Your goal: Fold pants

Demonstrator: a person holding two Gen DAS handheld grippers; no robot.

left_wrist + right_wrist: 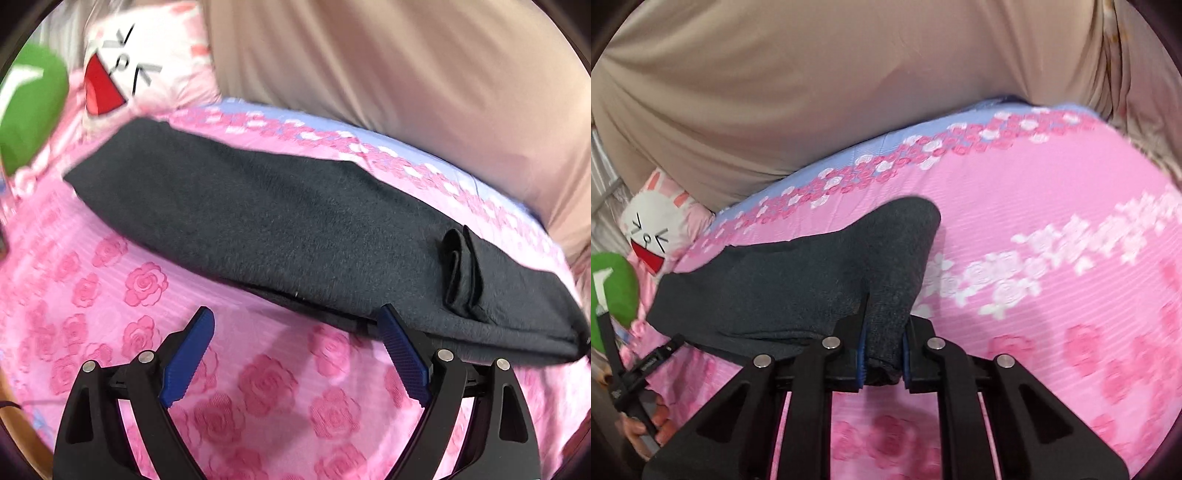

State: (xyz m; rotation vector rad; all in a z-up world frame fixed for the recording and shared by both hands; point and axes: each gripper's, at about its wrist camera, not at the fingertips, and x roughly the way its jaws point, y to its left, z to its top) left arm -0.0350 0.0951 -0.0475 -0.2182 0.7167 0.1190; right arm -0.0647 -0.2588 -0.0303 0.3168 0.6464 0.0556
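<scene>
a lifted end of the dark grey pants [827, 280] is being pinched by the right gripper [882, 354] over the pink rose bedsheet [1052, 206], while the left gripper [295, 350] is being held wide apart and empty beside them.

pants [280, 221]: i see matt, fuzzy dark knit cloth
bedsheet [110, 295]: ribbed pink cloth
finger pads [192, 354]: ridged blue plastic

Left hand-held gripper [297, 323] spread wide, blue pads empty, right at the near edge of the dark folded pants [280, 221] on the rose-print bed [110, 295].
</scene>
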